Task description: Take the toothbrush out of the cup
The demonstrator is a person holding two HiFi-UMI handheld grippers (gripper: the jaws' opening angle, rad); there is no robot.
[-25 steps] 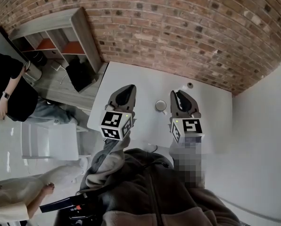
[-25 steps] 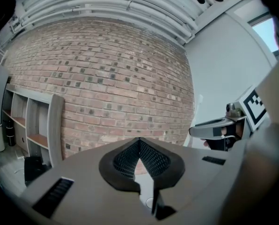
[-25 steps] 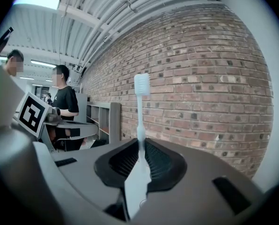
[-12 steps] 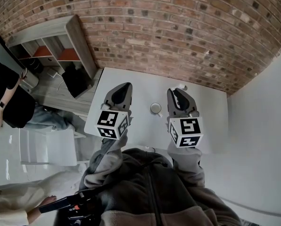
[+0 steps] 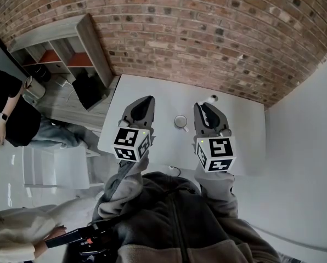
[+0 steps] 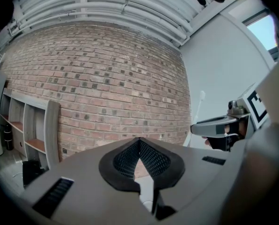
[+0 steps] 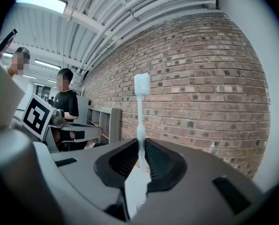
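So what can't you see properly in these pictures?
- Inside of the cup: too small in the head view to tell what it holds.
- Bottom end of the toothbrush: in the right gripper view, hidden down between the right tongs, which are shut on it.
- Near edge of the table: in the head view, covered by the person's hooded top.

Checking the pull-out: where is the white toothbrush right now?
The white plastic toothbrush stands upright, clamped by the jaws of the right gripper in that gripper's view; in the head view it is clear of the round white cup, to its right.
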